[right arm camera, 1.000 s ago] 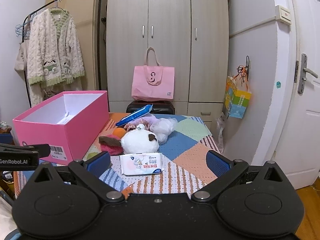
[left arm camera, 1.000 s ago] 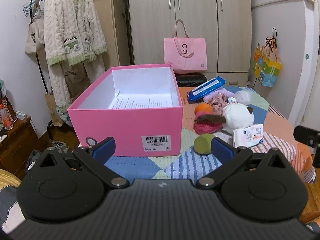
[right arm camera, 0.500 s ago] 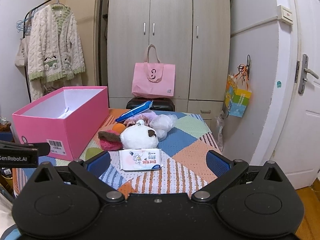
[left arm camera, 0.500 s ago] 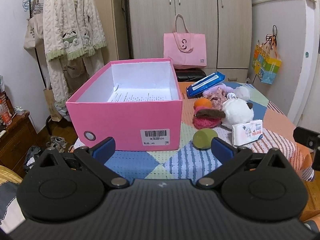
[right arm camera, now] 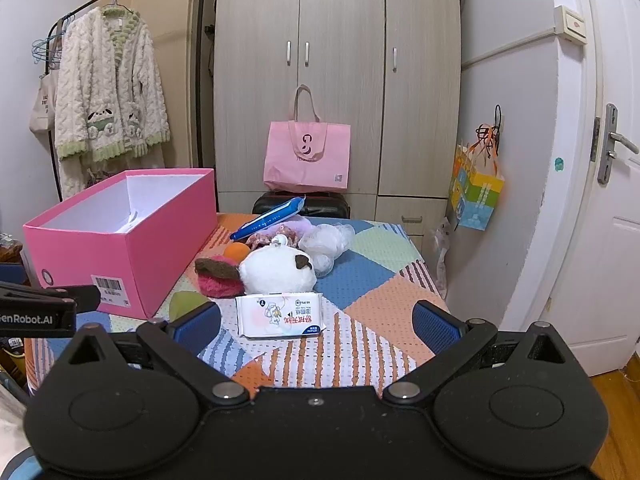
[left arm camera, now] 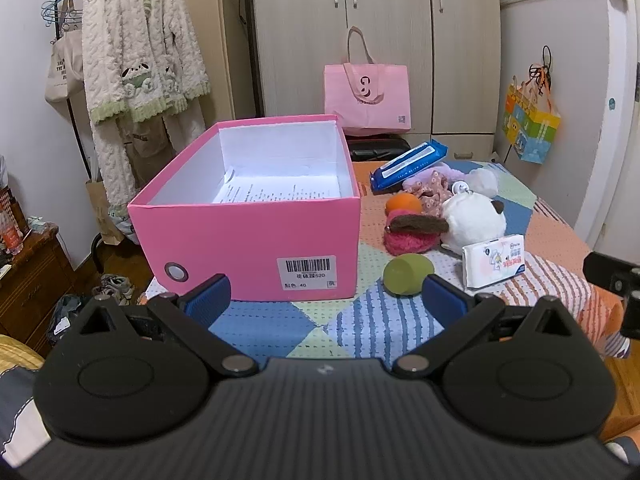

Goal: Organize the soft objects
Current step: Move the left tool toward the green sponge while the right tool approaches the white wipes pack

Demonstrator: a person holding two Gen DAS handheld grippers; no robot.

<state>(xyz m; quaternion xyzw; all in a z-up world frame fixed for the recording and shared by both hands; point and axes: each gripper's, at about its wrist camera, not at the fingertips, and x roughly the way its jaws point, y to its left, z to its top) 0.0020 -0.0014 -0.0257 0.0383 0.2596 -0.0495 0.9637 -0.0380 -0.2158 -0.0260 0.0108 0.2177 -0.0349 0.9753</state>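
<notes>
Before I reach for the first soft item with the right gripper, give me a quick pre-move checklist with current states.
1. Right gripper open and not holding anything: ok.
2. Left gripper open, holding nothing: ok.
3. Pink box open on top, only a printed sheet inside: ok.
4. White tissue pack lies flat nearest the right gripper, apart from the plush: ok.
5. White plush free to lift: cannot tell, it touches the pink knitted piece and mesh puff.
6. Left gripper's body clear of the path to the box: cannot tell.
</notes>
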